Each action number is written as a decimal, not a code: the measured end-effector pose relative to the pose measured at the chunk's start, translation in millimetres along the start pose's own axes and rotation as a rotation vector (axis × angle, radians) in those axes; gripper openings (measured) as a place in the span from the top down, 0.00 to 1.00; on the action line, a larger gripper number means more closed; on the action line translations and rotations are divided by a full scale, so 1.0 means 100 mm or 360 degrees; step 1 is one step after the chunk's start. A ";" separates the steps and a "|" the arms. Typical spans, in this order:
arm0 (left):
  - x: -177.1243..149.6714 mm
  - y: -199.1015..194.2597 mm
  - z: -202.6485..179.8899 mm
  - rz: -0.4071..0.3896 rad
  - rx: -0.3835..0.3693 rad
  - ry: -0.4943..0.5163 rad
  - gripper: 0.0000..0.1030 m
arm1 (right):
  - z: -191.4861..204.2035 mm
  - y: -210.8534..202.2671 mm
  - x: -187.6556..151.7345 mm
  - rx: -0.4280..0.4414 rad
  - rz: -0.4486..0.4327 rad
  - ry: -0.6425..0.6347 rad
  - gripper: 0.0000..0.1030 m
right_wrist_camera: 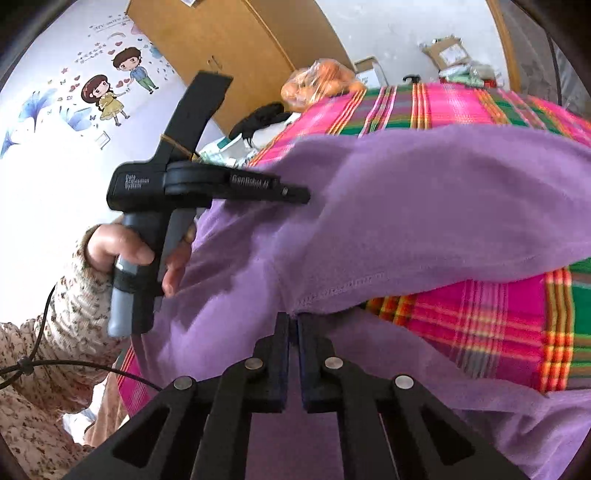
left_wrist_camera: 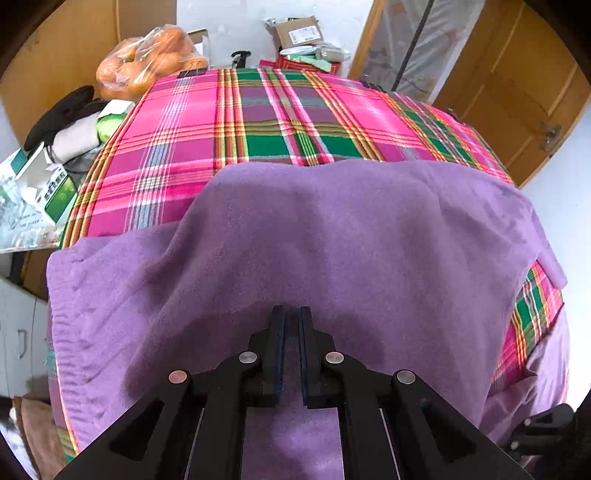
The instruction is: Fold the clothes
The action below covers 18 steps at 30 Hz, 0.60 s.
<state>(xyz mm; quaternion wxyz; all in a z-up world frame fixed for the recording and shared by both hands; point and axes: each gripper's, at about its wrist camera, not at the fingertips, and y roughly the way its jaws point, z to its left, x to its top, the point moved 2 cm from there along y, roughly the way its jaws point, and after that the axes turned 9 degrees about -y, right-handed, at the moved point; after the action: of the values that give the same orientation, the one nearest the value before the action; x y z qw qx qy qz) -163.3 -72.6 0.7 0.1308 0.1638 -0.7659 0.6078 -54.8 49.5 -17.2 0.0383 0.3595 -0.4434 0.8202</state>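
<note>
We see the left gripper (left_wrist_camera: 291,314) with its jaws drawn nearly together, only a thin slit between the pads, and the purple garment (left_wrist_camera: 332,236) lying under and ahead of the tips; whether cloth is pinched there we cannot tell from its own camera. From the right wrist camera the left gripper (right_wrist_camera: 304,195) sits up and to the left, its tip pressed into a raised fold of the purple garment (right_wrist_camera: 424,206), with the person's hand (right_wrist_camera: 125,251) around its handle. The right gripper (right_wrist_camera: 293,319) is closed to a narrow gap, and the stitched hem of the garment sits right at its tips, seemingly caught between them. The garment is spread over a pink and green plaid cloth (left_wrist_camera: 192,147), which reaches well ahead of both grippers. Far ahead and to the left of the left gripper, a clear plastic bag (left_wrist_camera: 147,59) holds orange fruit, and a cardboard box (left_wrist_camera: 299,33) lies far ahead, its contents not visible.
</note>
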 end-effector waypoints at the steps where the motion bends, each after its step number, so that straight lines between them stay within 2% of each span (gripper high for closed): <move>1: -0.02 -0.02 -0.02 0.0003 0.0013 -0.0001 0.91 | -0.01 -0.04 0.01 -0.0002 -0.0021 0.0004 0.93; 6: -0.14 -0.22 -0.25 -0.0061 -0.0033 0.0093 0.89 | -0.13 -0.26 0.00 -0.0043 -0.0099 0.0057 0.92; 7: -0.16 -0.26 -0.33 -0.0081 -0.0032 0.0128 0.86 | -0.19 -0.30 -0.02 -0.0064 -0.0108 0.0079 0.91; 10: -0.23 -0.35 -0.59 -0.0112 -0.0043 0.0246 0.79 | -0.45 -0.51 -0.14 -0.0187 -0.0145 0.0190 0.90; 14: -0.35 -0.35 -0.92 -0.0108 -0.0008 0.0432 0.78 | -0.80 -0.86 -0.31 -0.0383 -0.0212 0.0326 0.85; 18: -0.48 -0.26 -1.18 -0.0048 0.0034 0.0583 0.78 | -1.23 -1.28 -0.50 -0.0588 -0.0277 0.0470 0.79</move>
<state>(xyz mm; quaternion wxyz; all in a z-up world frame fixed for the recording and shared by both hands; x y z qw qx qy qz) -108.6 41.2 31.4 0.2755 0.0632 -0.7201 0.6337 -37.8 232.0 -1.6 0.2383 0.2594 -0.5428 0.7624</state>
